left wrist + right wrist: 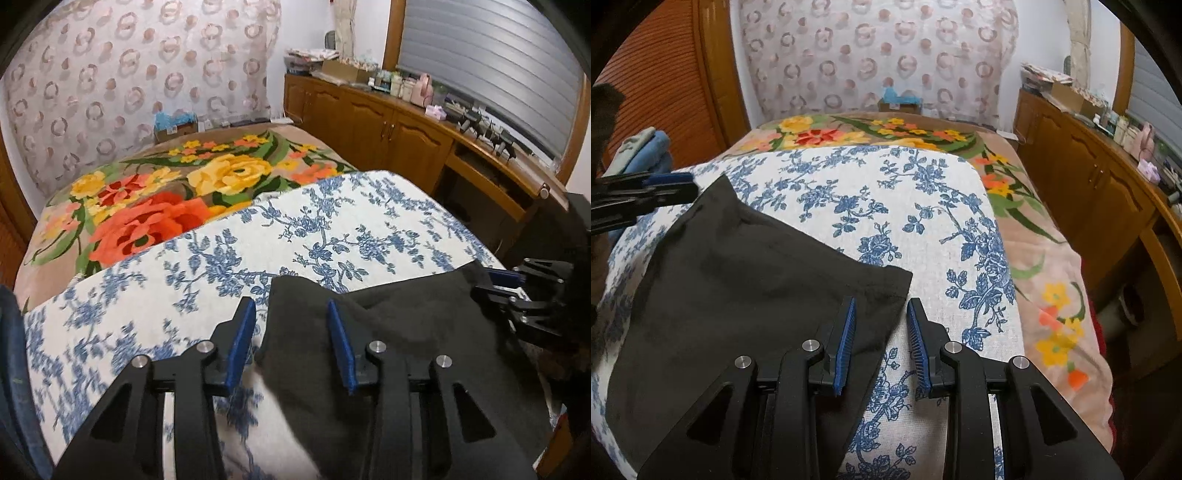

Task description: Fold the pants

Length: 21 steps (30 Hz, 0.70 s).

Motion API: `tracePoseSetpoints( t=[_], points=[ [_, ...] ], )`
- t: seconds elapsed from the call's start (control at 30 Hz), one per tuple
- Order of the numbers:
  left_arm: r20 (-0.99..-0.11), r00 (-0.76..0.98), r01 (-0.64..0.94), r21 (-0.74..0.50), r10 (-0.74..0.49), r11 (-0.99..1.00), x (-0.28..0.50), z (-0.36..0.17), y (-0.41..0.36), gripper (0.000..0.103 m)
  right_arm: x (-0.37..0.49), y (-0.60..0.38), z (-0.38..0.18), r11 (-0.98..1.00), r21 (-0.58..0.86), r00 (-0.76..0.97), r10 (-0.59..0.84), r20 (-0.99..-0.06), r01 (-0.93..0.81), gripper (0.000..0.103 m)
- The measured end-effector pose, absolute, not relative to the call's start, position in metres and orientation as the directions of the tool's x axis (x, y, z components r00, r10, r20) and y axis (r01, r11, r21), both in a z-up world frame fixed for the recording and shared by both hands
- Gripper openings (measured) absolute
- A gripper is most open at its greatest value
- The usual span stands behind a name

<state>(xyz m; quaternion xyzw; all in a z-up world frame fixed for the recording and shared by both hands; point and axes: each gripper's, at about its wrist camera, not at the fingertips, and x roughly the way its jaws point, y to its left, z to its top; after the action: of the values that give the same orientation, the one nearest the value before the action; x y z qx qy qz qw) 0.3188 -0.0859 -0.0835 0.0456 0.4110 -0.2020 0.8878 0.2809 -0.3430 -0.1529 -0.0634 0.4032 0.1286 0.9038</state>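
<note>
The dark pants [738,295] lie spread flat on a white cloth printed with blue flowers [879,206], which covers the near part of a bed; beyond it shows a blanket with large orange, red and yellow flowers [166,199]. In the right wrist view, the right gripper [881,343] hovers over the pants' near right corner, its 2 blue-padded fingers [846,347] standing partly apart: the corner's edge runs between them, but the pads do not press on the fabric and nothing is held. The left pad sits over the dark cloth, the right one over the flowered cloth just beside the hem. In the left wrist view, the left gripper [291,343] is over the opposite edge of the pants, where the fabric is bunched into a raised fold; its jaws are also partly open, with the left pad over the flowered cloth and the right pad over the dark fabric, and the pants' edge lies between them without being pinched. The picture there is slightly blurred near the fingertips, so whether a pad brushes the cloth cannot be told. Each gripper shows at the border of the other's view, at the far corners of the garment. A wooden cabinet [388,125] with cluttered small items on top runs along the right side of the bed, and a sheer curtain patterned with rings [871,55] hangs behind it.
</note>
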Motion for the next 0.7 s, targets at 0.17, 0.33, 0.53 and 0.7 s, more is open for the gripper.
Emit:
tracePoseSetpoints(
  t=[0.17, 0.33, 0.53, 0.7],
  points=[
    [-0.764, 0.554, 0.409, -0.097, -0.332, 0.907, 0.327, -0.090, -0.089, 0.009, 0.280, -0.344, -0.150, 0.959, -0.015, 0.643, 0.178, -0.745, -0.283, 0.028],
    [-0.723, 0.596, 0.396, -0.114, -0.350, 0.911, 0.322, -0.077, -0.080, 0.003, 0.279, -0.343, -0.149, 0.959, -0.015, 0.643, 0.177, -0.745, -0.282, 0.028],
    [-0.714, 0.610, 0.401, -0.095, -0.343, 0.911, 0.317, -0.070, -0.077, 0.006, 0.279, -0.341, -0.151, 0.959, -0.044, 0.651, 0.156, -0.743, -0.280, 0.028],
    [-0.716, 0.621, 0.407, -0.053, -0.319, 0.912, 0.298, -0.062, -0.081, 0.026, 0.279, -0.341, -0.151, 0.960, -0.034, 0.649, 0.162, -0.743, -0.279, 0.028]
  ],
)
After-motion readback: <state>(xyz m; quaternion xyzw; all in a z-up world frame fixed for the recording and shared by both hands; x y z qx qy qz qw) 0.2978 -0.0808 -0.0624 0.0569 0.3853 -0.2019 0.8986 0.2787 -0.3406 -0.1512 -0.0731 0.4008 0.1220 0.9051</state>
